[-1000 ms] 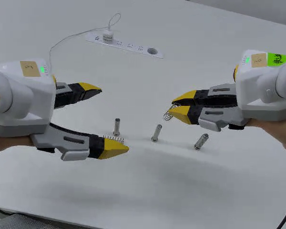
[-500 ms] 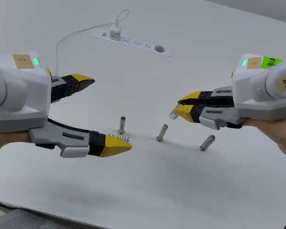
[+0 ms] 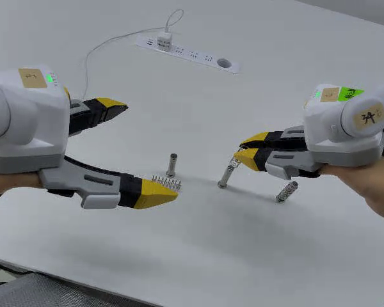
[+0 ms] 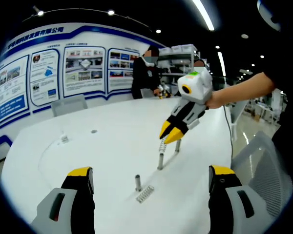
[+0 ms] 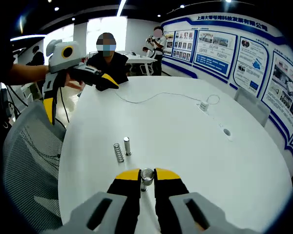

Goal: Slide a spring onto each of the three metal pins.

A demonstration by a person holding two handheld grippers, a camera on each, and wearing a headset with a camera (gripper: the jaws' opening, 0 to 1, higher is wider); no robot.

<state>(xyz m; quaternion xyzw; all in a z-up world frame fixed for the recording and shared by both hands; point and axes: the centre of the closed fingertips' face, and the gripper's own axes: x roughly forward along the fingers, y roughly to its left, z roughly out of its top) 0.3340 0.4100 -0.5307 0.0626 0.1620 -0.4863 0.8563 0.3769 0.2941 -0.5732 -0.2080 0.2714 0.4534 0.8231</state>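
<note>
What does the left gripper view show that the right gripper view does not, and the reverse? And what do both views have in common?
Left gripper view: the right gripper seen from outside, holding a spring right at the top of the middle pin, with a further pin just behind. Right gripper view: the left gripper from outside, its jaws wide apart, and the held spring end-on between the right gripper's closed jaws. Both: the bare pin with a loose spring lying beside it on the white table.
</note>
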